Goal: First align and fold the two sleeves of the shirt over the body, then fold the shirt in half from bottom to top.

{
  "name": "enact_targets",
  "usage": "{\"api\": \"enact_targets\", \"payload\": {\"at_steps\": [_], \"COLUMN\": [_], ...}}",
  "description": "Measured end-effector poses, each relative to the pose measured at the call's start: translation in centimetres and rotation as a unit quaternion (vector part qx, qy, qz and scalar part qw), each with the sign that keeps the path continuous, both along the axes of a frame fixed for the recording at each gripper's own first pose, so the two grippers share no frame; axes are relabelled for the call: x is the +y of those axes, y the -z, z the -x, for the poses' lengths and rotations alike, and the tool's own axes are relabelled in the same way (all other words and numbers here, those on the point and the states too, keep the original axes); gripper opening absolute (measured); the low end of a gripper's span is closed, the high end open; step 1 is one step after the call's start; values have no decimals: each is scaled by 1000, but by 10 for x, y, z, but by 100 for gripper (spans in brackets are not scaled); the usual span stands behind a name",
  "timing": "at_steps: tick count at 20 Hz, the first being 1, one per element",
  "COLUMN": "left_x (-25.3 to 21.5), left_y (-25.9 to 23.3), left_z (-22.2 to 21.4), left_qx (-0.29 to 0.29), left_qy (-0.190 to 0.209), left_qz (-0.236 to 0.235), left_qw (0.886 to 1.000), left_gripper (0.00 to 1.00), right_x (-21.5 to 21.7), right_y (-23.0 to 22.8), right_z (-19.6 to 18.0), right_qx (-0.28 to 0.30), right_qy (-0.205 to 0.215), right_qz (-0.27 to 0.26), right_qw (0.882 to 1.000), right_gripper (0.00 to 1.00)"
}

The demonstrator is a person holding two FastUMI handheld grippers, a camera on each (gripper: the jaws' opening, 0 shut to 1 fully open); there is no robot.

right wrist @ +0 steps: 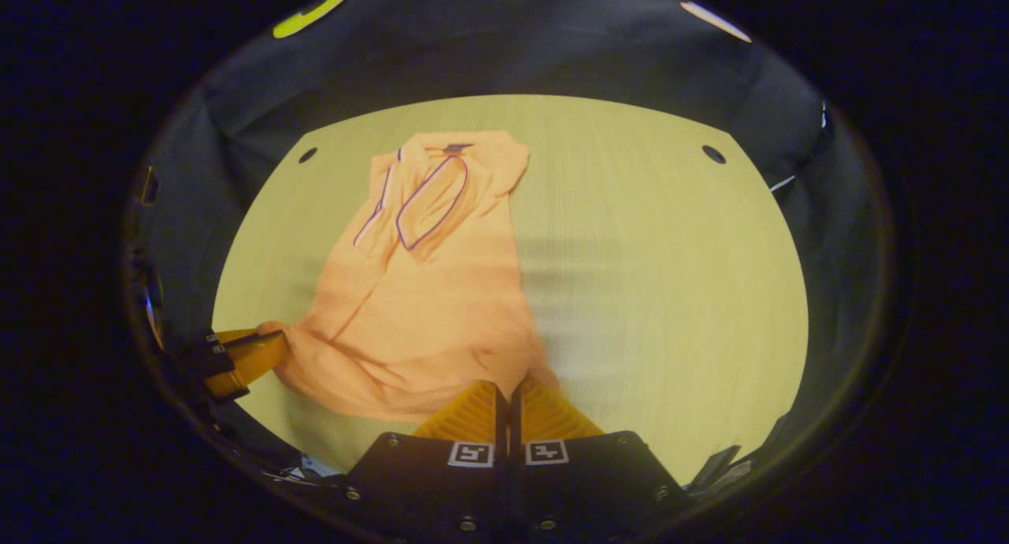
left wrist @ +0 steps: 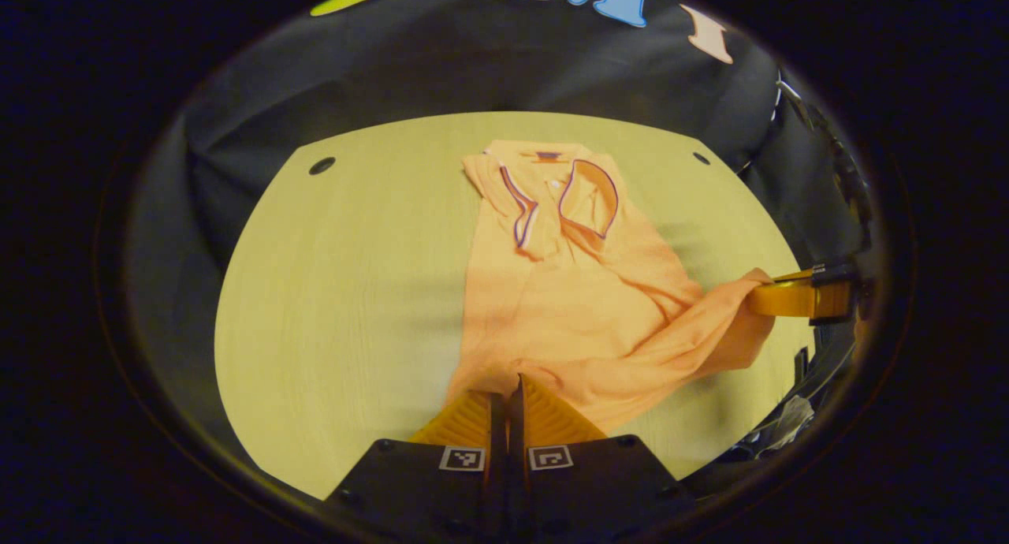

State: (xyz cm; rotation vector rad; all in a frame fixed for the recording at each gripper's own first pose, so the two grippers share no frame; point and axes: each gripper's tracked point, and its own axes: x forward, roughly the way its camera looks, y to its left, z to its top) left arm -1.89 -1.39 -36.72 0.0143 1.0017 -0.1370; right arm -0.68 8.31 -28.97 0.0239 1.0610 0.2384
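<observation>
Two grippers are clamped on the bottom hem of one orange polo shirt (left wrist: 552, 292). The shirt is laid on a pale wood-grain table (left wrist: 355, 292), long axis running from 6 to 12 o'clock, collar at 12 o'clock. The knit fabric is soft and wrinkled; the collar is edged with dark piping. The left gripper (left wrist: 504, 390) is closed on one hem corner, the right gripper (right wrist: 508, 394) on the other. No legible writing is seen.
</observation>
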Motion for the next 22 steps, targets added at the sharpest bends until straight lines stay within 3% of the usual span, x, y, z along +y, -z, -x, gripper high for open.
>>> {"api": "enact_targets", "payload": {"at_steps": [12,22], "left_x": [1,9], "left_y": [-34,-41], "left_z": [-169,-285], "left_qx": [-80,-140], "left_qy": [-20,-51], "left_qz": [14,10], "left_qw": [996,989], "left_gripper": [6,5], "right_x": [4,8], "right_y": [-43,-61], "right_z": [-142,-271], "right_qx": [-75,-150], "right_qy": [44,90], "right_qz": [-28,-50], "right_qw": [996,983], "right_gripper": [0,0]}}
